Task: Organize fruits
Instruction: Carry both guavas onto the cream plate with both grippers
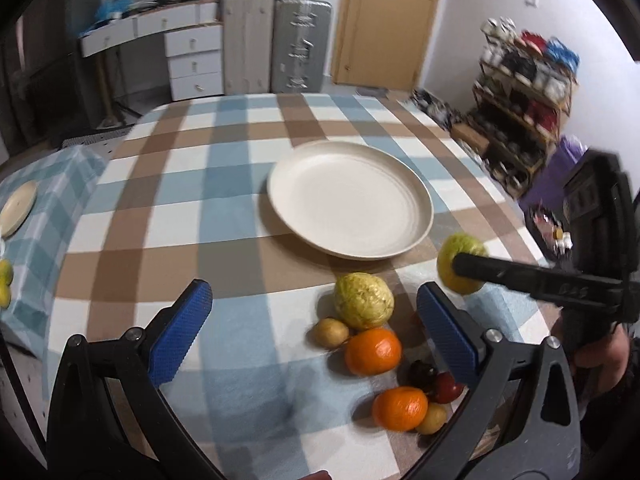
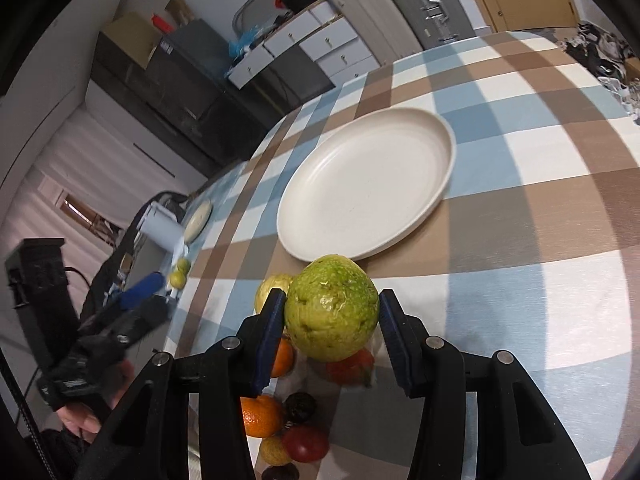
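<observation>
My right gripper [image 2: 332, 316] is shut on a green guava [image 2: 332, 308] and holds it above the fruit pile, just short of the white plate [image 2: 440, 128]. The left wrist view shows that guava [image 1: 460, 252] lifted beside the plate's [image 1: 416, 184] near right rim. My left gripper [image 1: 314, 312] is open and empty, low over the table left of the pile. The pile holds a yellow-green guava [image 1: 363, 300], two oranges [image 1: 373, 351] [image 1: 400, 408], small yellow fruits [image 1: 330, 333], a red fruit [image 1: 448, 388] and a dark one [image 1: 422, 372].
The checked tablecloth [image 1: 200, 200] covers a round table. A small plate [image 1: 18, 208] and yellow-green fruits [image 1: 5, 280] lie at the far left edge. Suitcases [image 1: 276, 44], drawers [image 1: 194, 56] and a cluttered shelf [image 1: 524, 92] stand beyond the table.
</observation>
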The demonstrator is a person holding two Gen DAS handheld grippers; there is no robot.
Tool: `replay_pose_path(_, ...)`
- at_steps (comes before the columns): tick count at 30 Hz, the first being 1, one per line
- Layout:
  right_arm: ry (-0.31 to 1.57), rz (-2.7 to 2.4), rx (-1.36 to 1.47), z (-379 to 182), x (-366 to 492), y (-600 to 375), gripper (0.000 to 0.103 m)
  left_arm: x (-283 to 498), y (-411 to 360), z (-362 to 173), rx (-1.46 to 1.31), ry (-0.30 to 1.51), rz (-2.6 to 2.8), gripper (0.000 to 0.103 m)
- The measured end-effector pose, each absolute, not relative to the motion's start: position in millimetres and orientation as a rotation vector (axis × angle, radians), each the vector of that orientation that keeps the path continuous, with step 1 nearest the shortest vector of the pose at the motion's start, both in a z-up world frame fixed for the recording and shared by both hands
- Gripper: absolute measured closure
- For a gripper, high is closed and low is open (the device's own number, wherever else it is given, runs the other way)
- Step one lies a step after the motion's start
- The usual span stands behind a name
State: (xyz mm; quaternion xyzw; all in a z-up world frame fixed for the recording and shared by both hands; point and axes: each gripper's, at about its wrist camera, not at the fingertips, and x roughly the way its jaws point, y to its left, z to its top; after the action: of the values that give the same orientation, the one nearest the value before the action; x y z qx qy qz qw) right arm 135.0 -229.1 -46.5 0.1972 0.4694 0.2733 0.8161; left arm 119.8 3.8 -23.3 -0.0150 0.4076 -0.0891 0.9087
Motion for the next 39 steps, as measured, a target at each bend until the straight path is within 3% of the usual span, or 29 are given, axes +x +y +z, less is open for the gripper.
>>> replay_pose_path(10,0.977,0.541,0.472,-41.7,135.9,-255.3,0.055,162.0,-32.9,-57.9,0.021,0.966,-0.252,0.010)
replay_pose_path(12,0.973,0.541,0.471,-40.5,136.7,-256.1,0.055,167.7,-35.1,-63.5,0.019,0.991,-0.251,0.024)
replay_pose_path(16,0.964,0.547,0.464,-37.9,132.4,-253.7,0.055,172.7,-38.9,-74.2,0.021,1.035,-0.283,0.038)
replay_pose_path(19,0.964,0.555,0.452,-38.1,131.6,-251.5,0.055,172.4,-39.5,-76.8,0.005,1.054,-0.322,0.058)
replay_pose_path(24,0.971,0.553,0.445,-39.3,132.3,-249.0,0.055,172.9,-35.1,-74.2,-0.045,1.052,-0.359,0.066)
replay_pose_path(30,0.981,0.545,0.443,-42.4,133.7,-249.6,0.055,171.6,-28.1,-69.9,-0.081,1.047,-0.363,0.068)
replay_pose_path(31,0.982,0.544,0.440,-42.9,134.1,-249.1,0.055,172.6,-28.6,-70.8,-0.080,1.056,-0.368,0.066)
replay_pose_path(33,0.985,0.544,0.436,-43.4,135.1,-247.9,0.055,171.7,-31.6,-76.9,-0.061,1.085,-0.363,0.045)
replay_pose_path(35,0.984,0.548,0.437,-43.0,135.4,-247.4,0.055,172.4,-35.0,-84.1,-0.034,1.116,-0.357,0.046)
replay_pose_path(37,0.980,0.553,0.434,-42.2,135.2,-246.4,0.055,172.5,-35.5,-83.6,-0.027,1.113,-0.355,0.059)
replay_pose_path(39,0.976,0.558,0.430,-41.4,135.2,-245.8,0.055,173.1,-34.3,-76.9,-0.034,1.090,-0.361,0.060)
